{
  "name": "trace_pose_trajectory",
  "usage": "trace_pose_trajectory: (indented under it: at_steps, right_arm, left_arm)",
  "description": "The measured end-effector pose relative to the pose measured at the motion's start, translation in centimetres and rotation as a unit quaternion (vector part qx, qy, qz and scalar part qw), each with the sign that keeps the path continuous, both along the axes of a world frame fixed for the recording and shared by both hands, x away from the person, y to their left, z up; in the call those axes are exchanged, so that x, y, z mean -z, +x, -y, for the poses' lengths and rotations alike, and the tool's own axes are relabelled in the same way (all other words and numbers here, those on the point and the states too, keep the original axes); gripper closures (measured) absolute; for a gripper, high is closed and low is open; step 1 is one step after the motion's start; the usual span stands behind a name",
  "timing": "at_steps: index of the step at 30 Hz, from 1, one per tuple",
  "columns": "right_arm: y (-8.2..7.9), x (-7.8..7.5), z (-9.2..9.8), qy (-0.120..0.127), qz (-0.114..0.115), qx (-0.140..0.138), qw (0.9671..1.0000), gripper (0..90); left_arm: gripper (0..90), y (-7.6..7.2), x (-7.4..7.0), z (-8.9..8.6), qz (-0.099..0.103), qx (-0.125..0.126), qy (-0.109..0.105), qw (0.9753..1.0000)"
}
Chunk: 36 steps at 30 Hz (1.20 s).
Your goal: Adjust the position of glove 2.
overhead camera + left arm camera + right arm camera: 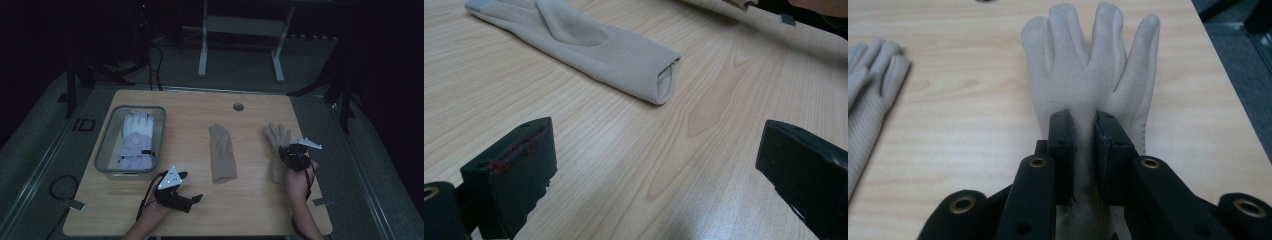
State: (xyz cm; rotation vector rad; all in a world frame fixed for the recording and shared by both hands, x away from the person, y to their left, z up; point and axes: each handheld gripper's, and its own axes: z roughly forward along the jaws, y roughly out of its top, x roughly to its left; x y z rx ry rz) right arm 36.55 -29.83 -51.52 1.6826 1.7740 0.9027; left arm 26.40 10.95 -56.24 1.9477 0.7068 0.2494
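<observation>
At the left of the worktop (250, 200) stands a clear bin (107, 145) with a padded white and lilac glove (136, 140) lying inside it. Just in front of the bin, the left hand-held gripper (192, 187) rests low on the wood with its jaws spread wide and nothing between them; its own view looks across bare wood at the cuff of the middle glove (589, 47). That beige glove (221, 152) lies flat at the centre, fingers pointing away. Well apart to the right lies a second beige glove (1093, 75), fingers spread. The right hand-held gripper (1083, 150) has its jaws nearly together, pinching that glove's fabric near the wrist.
</observation>
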Motion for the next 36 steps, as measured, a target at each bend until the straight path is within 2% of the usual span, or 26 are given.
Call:
trace_pose_trajectory:
  at_steps: [3, 4, 6, 8, 12, 15, 18, 26, 28, 31, 33, 34, 36]
  right_arm:
    - [-0.5, 0.3, -0.2, -0.004, -0.007, 0.002, 1.0, 79.4]
    - [-1.0, 0.8, -0.3, 0.004, -0.021, 0.012, 0.9997, 79.3]
    - [-1.2, 1.4, -0.4, 0.01, -0.026, 0.01, 0.9996, 78.9]
    - [-1.2, 2.1, -0.5, 0.003, -0.03, 0.004, 0.9995, 77.8]
    - [-0.9, 3.2, -0.2, 0.005, -0.04, 0.003, 0.9992, 75.4]
    - [-0.8, 3.3, -0.3, 0.002, -0.042, -0.004, 0.9991, 69.7]
    - [-0.7, 3.5, -0.1, 0.012, -0.039, -0.018, 0.999, 61.4]
    - [-0.7, 2.6, 0.3, -0.006, -0.035, -0.055, 0.9979, 59.8]
    - [-0.5, 2.5, 1.0, 0.002, -0.041, -0.08, 0.9959, 58.7]
    - [-0.4, 2.4, 1.7, -0.01, -0.043, -0.112, 0.9927, 56.8]
    - [-0.4, 2.4, 1.9, -0.015, -0.039, -0.123, 0.9916, 56.7]
    - [-0.4, 2.1, 2.4, -0.028, -0.033, -0.145, 0.9885, 54.6]
    - [-0.3, 2.0, 3.1, -0.033, -0.03, -0.17, 0.9845, 54.1]
  left_arm:
    - [2.9, -0.2, -0.1, 0.0, 0.006, 0.005, 0.001, 1.0]
    - [2.9, -0.2, -0.2, 0.0, 0.006, 0.004, 0.001, 1.0]
    - [2.9, -0.1, -0.2, 0.0, 0.005, 0.003, -0.003, 1.0]
    - [2.9, -0.1, -0.2, 0.0, 0.005, 0.004, -0.001, 1.0]
    - [2.9, -0.1, -0.1, 0.0, 0.005, 0.007, -0.001, 1.0]
    - [2.9, -0.1, -0.1, 0.0, 0.002, 0.007, -0.003, 1.0]
    - [2.9, -0.1, -0.1, 0.0, 0.003, 0.008, -0.003, 1.0]
    - [2.9, -0.1, -0.1, 0.0, 0.002, 0.009, -0.002, 1.0]
    - [2.9, -0.1, -0.2, -0.2, 0.002, 0.009, 0.0, 1.0]
    - [2.9, -0.2, -0.4, -0.5, 0.004, 0.004, -0.006, 1.0]
    - [2.9, -0.3, -0.3, -0.6, 0.004, 0.001, -0.008, 1.0]
    - [2.9, -0.4, -0.3, -0.6, 0.004, 0.001, -0.006, 1.0]
    - [2.9, -0.4, -0.3, -0.7, 0.004, 0.0, -0.005, 1.0]
